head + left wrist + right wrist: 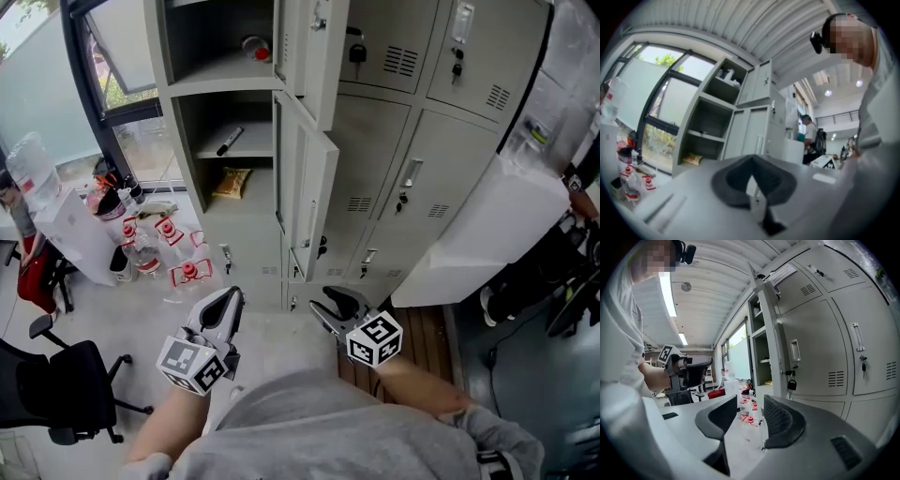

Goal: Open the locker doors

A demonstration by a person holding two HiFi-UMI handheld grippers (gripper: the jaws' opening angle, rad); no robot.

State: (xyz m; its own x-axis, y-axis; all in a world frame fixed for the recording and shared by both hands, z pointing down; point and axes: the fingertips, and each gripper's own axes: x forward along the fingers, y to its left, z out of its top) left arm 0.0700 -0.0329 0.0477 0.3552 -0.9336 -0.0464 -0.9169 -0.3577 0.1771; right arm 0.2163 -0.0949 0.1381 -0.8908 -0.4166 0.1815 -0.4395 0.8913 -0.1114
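Observation:
The grey lockers stand ahead of me. In the left column the upper door and the middle door hang open, showing shelves with a yellow packet and a black marker. The doors to the right are closed, with keys in their locks. My left gripper is shut and holds nothing; it hangs low, short of the lockers. My right gripper is open and empty, below the middle door. In the right gripper view the right gripper faces a closed door's handle and hanging key.
Several red-capped bottles lie on the floor left of the lockers, beside a large water bottle. A black office chair is at lower left. A big white box leans at the right, and a person's legs are beyond it.

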